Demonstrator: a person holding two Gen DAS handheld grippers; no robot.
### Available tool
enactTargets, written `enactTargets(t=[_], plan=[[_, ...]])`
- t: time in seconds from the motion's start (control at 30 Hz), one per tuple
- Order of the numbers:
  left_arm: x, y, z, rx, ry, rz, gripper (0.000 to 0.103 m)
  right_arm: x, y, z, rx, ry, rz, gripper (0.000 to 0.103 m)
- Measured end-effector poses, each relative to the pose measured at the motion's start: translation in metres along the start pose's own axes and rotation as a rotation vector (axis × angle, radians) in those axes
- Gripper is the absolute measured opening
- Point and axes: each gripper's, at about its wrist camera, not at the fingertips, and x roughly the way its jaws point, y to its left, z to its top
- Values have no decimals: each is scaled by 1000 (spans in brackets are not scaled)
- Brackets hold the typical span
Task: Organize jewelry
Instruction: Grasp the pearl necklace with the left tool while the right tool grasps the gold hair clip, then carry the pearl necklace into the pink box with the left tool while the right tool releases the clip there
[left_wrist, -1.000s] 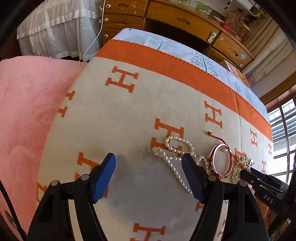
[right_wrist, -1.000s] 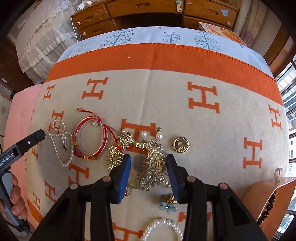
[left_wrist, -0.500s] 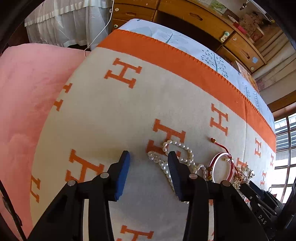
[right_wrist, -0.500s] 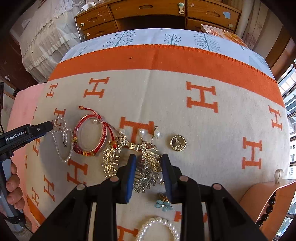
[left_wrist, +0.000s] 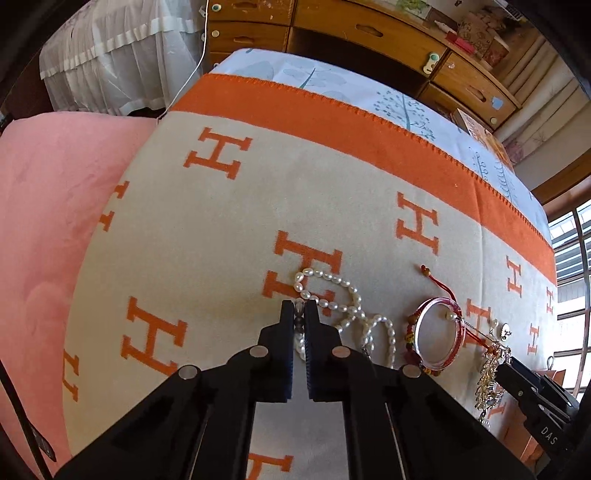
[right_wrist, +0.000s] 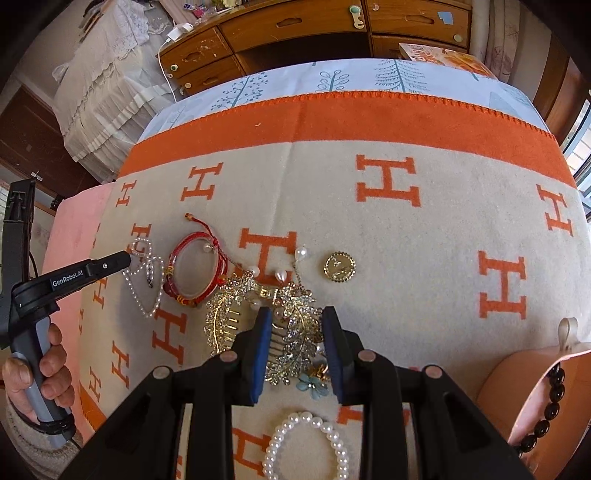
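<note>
The left gripper (left_wrist: 299, 310) has its two blue pads pressed together on a strand of the pearl necklace (left_wrist: 341, 306); a few small oval pearls are pinched between the tips. The other part of the necklace curls in loose loops just to the right of these jaws, on the soft beige blanket (left_wrist: 229, 236) with woven orange H letters. Further right lies the red bangle (left_wrist: 439, 338), a smooth glassy ring with a knotted red cord.

The right gripper (right_wrist: 295, 325) has its jaws apart, one on each side of the gold leaf hair comb (right_wrist: 295, 332), which sparkles with small stones. Whether the pads touch it I cannot tell. Ahead and right of the jaws lies a round gold brooch (right_wrist: 339, 266). Between the fingers, closer to the camera, are a small blue flower piece (right_wrist: 312, 384) and a white pearl bracelet (right_wrist: 306, 450).
</note>
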Motion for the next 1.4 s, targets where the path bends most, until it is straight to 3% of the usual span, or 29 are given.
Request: enactTargets(t=[0.47,0.6,0.8,1.07,1.4], plan=[[-167,-80,-41,192,-266,-152,3,-149,-6,-40,-22,-317,87,27],[-213,-119,-58,269,-334,-205,3,-186,-19,-58,-23,-392,75,28],[-254,-179,-89,380,-387,-292,3,-211,-59,-85,9,-426,11,28],[-252,-264,-135,529,-346,-373,3,-202,-128,-122,119,-399,-93,28],[-188,-328,-168,607,-217,-351,3,-174,-174,-150,213,-328,-103,28]])
